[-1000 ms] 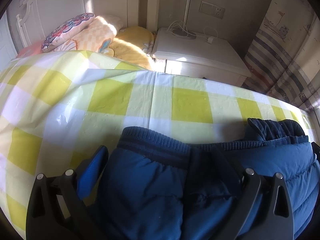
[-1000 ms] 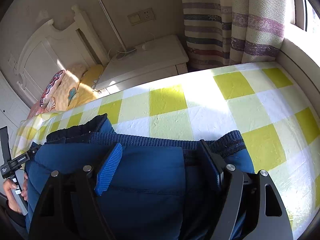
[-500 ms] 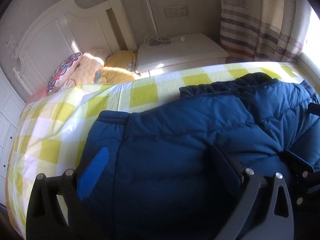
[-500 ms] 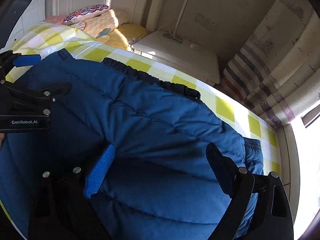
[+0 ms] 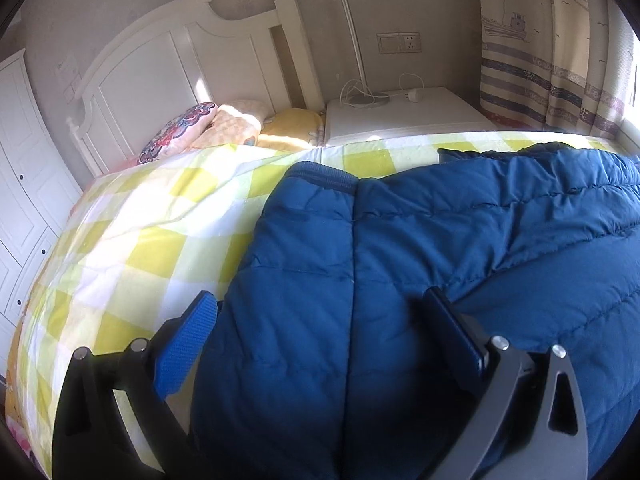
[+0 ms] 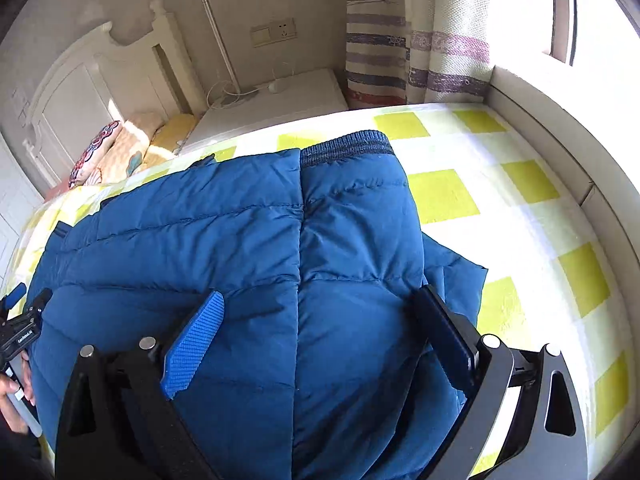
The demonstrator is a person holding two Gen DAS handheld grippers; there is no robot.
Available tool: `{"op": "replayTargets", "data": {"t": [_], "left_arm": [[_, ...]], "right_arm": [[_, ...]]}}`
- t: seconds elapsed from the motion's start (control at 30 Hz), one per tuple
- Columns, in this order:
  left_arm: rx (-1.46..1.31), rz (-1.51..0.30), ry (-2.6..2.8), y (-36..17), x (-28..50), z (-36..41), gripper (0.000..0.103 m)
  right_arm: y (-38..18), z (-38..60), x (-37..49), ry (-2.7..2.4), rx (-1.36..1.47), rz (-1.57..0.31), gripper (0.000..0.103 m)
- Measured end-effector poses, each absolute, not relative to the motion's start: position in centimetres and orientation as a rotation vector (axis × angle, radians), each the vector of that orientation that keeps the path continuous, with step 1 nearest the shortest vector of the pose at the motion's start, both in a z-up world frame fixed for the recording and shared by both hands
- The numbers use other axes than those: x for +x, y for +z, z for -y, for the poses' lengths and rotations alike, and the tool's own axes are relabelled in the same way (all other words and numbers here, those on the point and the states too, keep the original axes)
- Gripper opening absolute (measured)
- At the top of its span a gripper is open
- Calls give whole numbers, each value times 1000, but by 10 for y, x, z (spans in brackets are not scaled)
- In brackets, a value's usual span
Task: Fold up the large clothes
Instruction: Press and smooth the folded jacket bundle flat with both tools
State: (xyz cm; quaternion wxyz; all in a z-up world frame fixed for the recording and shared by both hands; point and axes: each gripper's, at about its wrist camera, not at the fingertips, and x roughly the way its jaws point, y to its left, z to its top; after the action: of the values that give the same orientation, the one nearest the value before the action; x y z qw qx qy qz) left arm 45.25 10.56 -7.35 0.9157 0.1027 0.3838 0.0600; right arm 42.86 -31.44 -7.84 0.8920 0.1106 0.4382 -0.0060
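A blue quilted puffer jacket point(image 5: 420, 260) lies folded on the yellow-and-white checked bed cover point(image 5: 132, 248). Its ribbed dark hem point(image 5: 324, 176) faces the headboard. My left gripper point(image 5: 320, 320) is open, its fingers straddling the jacket's left part from above. In the right wrist view the jacket point(image 6: 248, 240) fills the middle, its ribbed hem point(image 6: 348, 144) at the far edge. My right gripper point(image 6: 316, 320) is open over the jacket's right part. The left gripper shows at the left edge of the right wrist view point(image 6: 20, 320), held by a hand.
A white headboard point(image 5: 180, 64) and pillows point(image 5: 208, 128) stand at the far left. A white nightstand point(image 5: 404, 116) with a lamp and cables is behind the bed. Striped curtains point(image 6: 416, 40) and a window ledge point(image 6: 560, 120) border the right side.
Both grippers have pulled back and risen from the jacket's hem. The jacket now lies doubled over, with more of it showing in both views.
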Motion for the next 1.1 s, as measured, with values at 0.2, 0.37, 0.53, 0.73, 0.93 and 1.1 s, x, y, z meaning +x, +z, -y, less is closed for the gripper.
{"op": "replayTargets", "data": {"t": [0.2, 0.37, 0.53, 0.73, 0.93, 1.1], "left_arm": [[243, -772, 145, -75, 451, -102, 101], [212, -792, 128, -77, 454, -108, 101], [223, -788, 135, -77, 454, -106, 101], [211, -790, 131, -77, 453, -107, 101], [207, -789, 129, -77, 454, -108, 101], [194, -799, 119, -77, 456, -109, 101]], "right_arm": [[-82, 312, 428, -9, 226, -901, 95], [-42, 268, 403, -29, 170, -828, 96], [-39, 166, 395, 173, -104, -813, 96], [-56, 168, 398, 138, -82, -874, 97], [-63, 266, 392, -142, 8, -864, 98], [-89, 315, 387, -44, 270, -853, 99]]}}
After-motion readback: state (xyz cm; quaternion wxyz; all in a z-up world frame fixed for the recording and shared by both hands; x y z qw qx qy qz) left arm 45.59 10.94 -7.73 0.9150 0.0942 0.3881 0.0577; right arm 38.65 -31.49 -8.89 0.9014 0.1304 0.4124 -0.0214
